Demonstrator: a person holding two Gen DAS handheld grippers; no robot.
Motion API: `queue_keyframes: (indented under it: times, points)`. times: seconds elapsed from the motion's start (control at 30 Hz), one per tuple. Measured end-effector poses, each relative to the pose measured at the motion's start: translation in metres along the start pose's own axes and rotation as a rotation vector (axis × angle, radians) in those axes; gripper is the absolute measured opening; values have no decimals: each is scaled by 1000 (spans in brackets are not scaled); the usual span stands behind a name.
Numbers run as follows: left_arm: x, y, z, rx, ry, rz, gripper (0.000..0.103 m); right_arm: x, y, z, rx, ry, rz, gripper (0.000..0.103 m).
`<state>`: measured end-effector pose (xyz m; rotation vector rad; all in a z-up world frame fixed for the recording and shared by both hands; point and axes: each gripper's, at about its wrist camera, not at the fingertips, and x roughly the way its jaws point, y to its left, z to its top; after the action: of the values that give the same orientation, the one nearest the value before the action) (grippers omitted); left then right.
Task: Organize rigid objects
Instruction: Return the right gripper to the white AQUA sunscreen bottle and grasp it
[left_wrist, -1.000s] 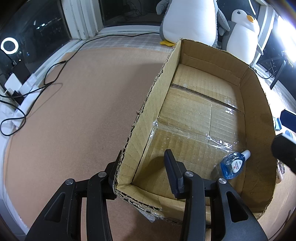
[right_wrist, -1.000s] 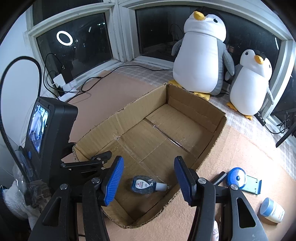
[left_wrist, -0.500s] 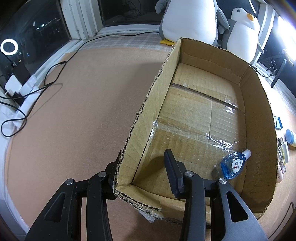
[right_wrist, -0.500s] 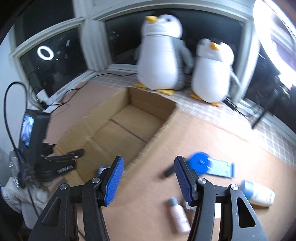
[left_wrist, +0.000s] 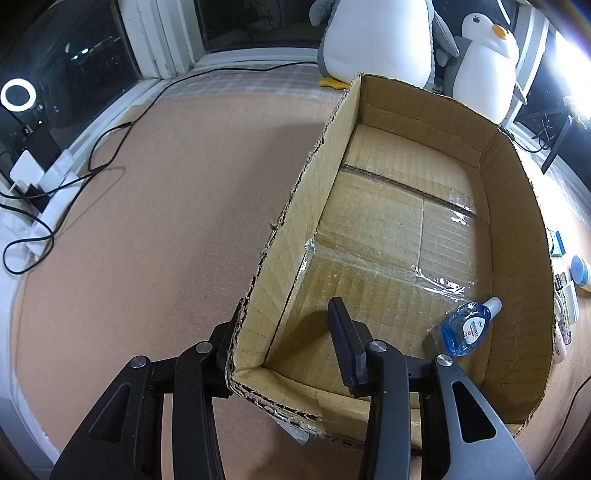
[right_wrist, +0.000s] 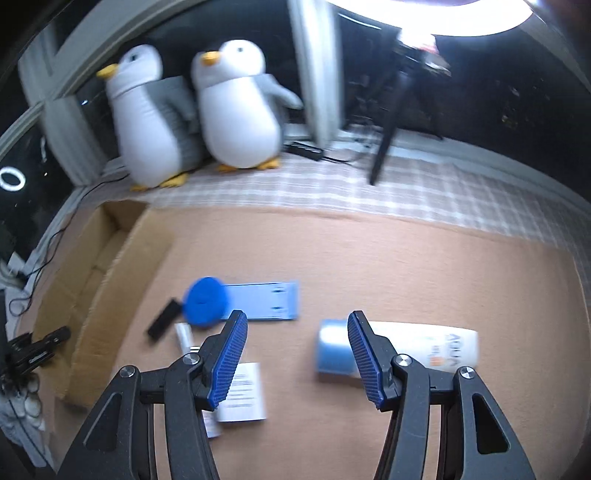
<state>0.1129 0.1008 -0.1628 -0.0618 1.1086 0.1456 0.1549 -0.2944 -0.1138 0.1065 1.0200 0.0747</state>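
Bottle (left_wrist: 466, 328), clear blue, white-capped, lies in cardboard box (left_wrist: 517, 229).

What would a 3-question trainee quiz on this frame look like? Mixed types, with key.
1. True or false: the left gripper straddles a wall of the cardboard box.
2. What already lies inside the box? A) the small blue bottle B) the blue round lid C) the white tube with a blue cap
3. Fill in: the right gripper is open and holds ____.

Key: 1 true, one finger shows inside the box and the other is outside the wall; 2 A; 3 nothing, it hovers over the items on the mat beside the box.
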Motion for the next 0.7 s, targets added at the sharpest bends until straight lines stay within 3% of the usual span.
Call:
queue_keyframes:
  times: [0.23, 0.4, 0.7]
  points:
    - [0, 0, 0, 0, 0, 1, 40, 15, -73, 2, 172, 53, 9, 53]
    - [0, 0, 0, 1, 0, 2, 41, 32, -82, 11, 167, 89, 4, 53]
    - [0, 0, 1, 0, 0, 3, 40, 55, -105, 8, 241, 186, 147, 53]
